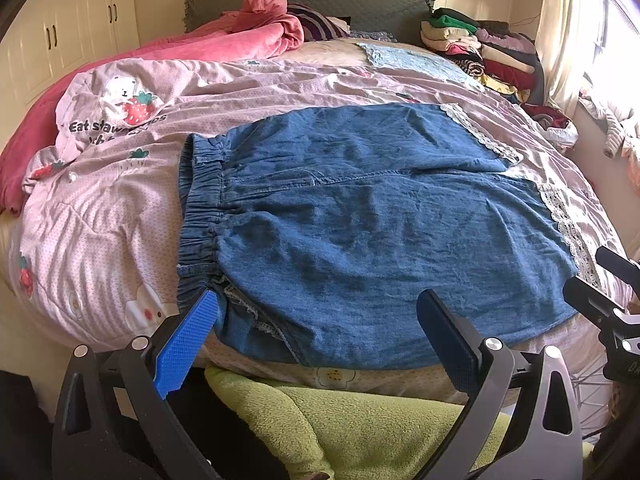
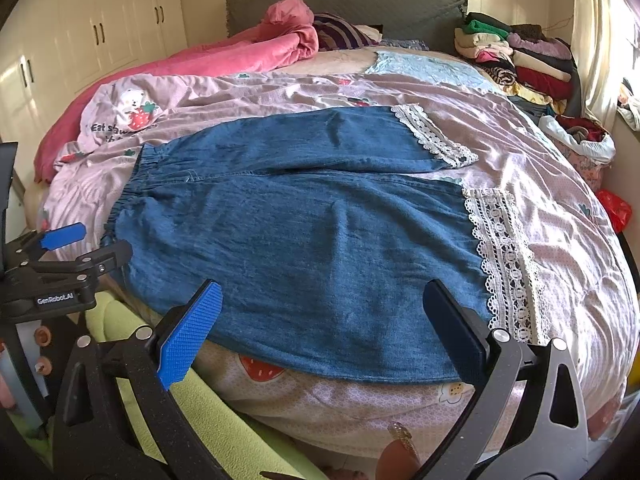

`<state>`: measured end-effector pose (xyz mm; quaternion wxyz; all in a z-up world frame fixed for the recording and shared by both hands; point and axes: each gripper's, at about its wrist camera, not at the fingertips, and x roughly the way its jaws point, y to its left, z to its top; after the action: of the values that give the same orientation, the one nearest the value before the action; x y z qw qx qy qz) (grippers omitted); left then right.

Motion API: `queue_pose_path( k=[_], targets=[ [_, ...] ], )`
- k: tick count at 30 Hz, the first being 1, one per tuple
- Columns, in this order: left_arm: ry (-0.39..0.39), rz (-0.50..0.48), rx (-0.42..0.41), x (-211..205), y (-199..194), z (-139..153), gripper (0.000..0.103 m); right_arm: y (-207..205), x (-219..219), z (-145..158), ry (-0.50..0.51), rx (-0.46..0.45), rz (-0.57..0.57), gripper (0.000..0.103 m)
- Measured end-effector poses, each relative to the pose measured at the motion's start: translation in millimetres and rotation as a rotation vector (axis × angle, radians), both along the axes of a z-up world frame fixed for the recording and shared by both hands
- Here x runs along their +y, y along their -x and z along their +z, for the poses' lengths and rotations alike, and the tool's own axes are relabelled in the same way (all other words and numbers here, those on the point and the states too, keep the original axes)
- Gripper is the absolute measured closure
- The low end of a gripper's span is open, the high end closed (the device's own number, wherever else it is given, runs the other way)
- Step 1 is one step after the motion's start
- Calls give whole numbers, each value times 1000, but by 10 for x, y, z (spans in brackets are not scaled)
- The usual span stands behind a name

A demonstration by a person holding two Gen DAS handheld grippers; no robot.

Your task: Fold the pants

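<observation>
Blue denim pants (image 1: 360,220) with white lace cuffs (image 1: 568,232) lie flat across the bed, elastic waistband (image 1: 200,216) to the left, legs to the right. They also show in the right wrist view (image 2: 320,240), with the lace cuffs (image 2: 508,264) at right. My left gripper (image 1: 320,320) is open and empty above the near edge, by the waistband end. My right gripper (image 2: 324,312) is open and empty above the near leg. The left gripper (image 2: 80,240) shows at the left edge of the right wrist view.
The bed has a pink strawberry-print cover (image 1: 120,184). A pink quilt (image 1: 240,36) lies at the back left, a stack of folded clothes (image 1: 480,48) at the back right. A green fleece (image 1: 352,420) hangs at the near edge. Wardrobe doors (image 2: 100,32) stand at left.
</observation>
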<state>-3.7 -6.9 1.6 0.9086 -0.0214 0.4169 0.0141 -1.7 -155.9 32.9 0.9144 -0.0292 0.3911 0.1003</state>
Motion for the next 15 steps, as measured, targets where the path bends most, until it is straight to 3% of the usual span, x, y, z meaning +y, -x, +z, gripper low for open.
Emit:
queue_pose_path(
  k=[15],
  targets=[
    [-2, -1, -2, 5, -5, 4, 4, -8, 5, -5, 3, 0, -1, 8]
  ],
)
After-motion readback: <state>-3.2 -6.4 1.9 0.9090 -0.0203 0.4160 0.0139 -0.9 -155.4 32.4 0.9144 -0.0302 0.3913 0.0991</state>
